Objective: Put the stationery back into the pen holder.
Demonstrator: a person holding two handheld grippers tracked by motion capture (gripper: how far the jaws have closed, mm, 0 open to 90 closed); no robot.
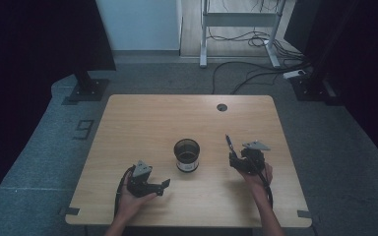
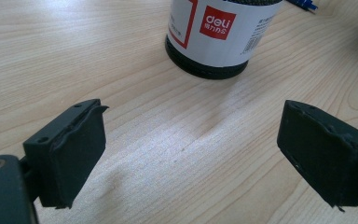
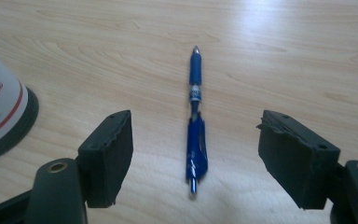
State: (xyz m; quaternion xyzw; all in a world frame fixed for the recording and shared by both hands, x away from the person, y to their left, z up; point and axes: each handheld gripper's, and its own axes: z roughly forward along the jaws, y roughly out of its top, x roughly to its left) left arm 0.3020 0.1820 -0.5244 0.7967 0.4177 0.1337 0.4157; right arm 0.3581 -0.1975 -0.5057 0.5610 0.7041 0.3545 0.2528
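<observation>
A blue pen [image 3: 196, 74] lies flat on the wooden table [image 1: 142, 123], its tip pointing away from me. My right gripper [image 3: 196, 119] is open, with one jaw on either side of the pen's clip end and not touching it. In the high view the pen [image 1: 229, 143] pokes out just beyond the right gripper [image 1: 236, 158]. A black pen cup [image 1: 186, 155] with a white and red label stands upright at the table's middle. My left gripper [image 1: 160, 180] is open and empty, aimed at the cup [image 2: 214, 37] from a short way off.
A round cable hole [image 1: 221, 107] sits near the table's far edge. The cup's base [image 3: 2, 121] is close to the left of the right gripper. Beyond the table lie floor cables [image 1: 256, 69] and a metal desk frame [image 1: 238, 19].
</observation>
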